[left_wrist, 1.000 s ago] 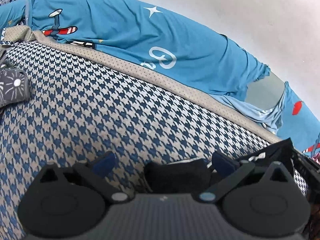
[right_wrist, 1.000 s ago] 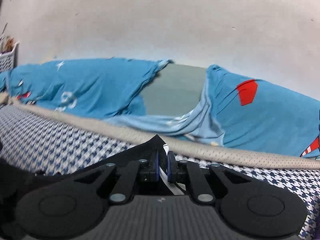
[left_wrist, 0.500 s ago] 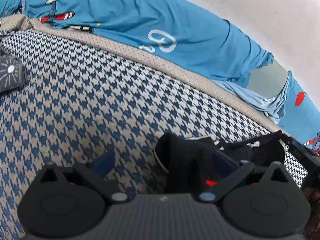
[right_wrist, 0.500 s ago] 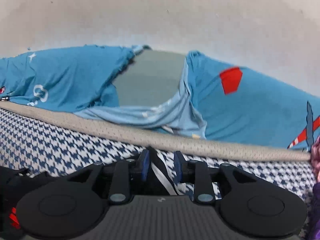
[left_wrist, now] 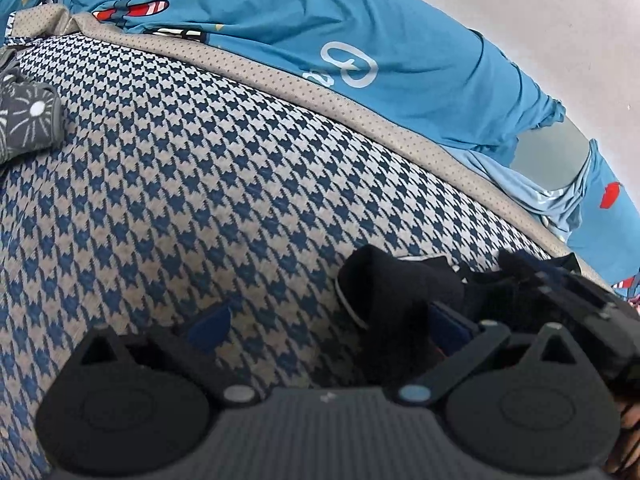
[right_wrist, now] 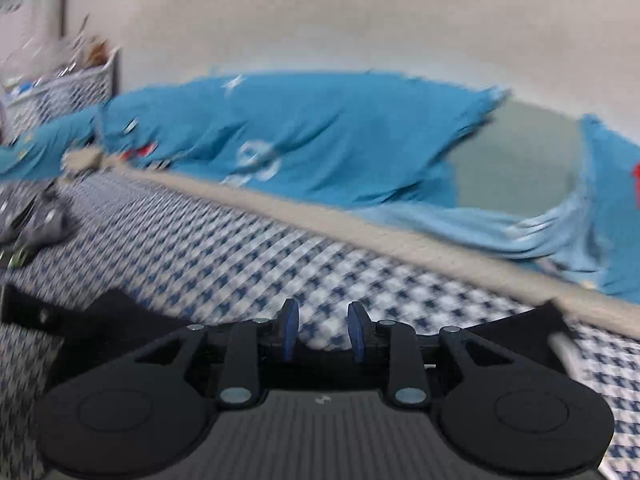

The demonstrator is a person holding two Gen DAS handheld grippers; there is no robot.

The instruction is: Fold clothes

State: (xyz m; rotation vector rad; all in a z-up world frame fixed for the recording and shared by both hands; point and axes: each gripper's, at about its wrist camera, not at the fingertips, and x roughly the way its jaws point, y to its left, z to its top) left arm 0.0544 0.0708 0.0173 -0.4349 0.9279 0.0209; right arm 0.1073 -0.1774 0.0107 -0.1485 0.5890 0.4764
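A black garment [left_wrist: 400, 288] with a white edge lies bunched on the blue-and-white houndstooth bed cover [left_wrist: 180, 184]. My left gripper [left_wrist: 328, 320] is open and low over the cover, its right finger against the garment's left end. My right gripper [right_wrist: 322, 334] is open and empty, with black cloth [right_wrist: 520, 328] lying beside and below it. The right gripper's body [left_wrist: 568, 292] shows at the garment's right end in the left wrist view.
A blue printed duvet [left_wrist: 304, 24] lies bunched along the wall behind a beige mesh border [left_wrist: 280, 76]. A grey patterned item [left_wrist: 28, 124] lies at the cover's far left. A white lattice basket [right_wrist: 60, 96] stands at the far left by the wall.
My right gripper has opened, let go of the black garment and swung left; its view is blurred by motion. My left gripper stays open and has shifted a little left along the garment.
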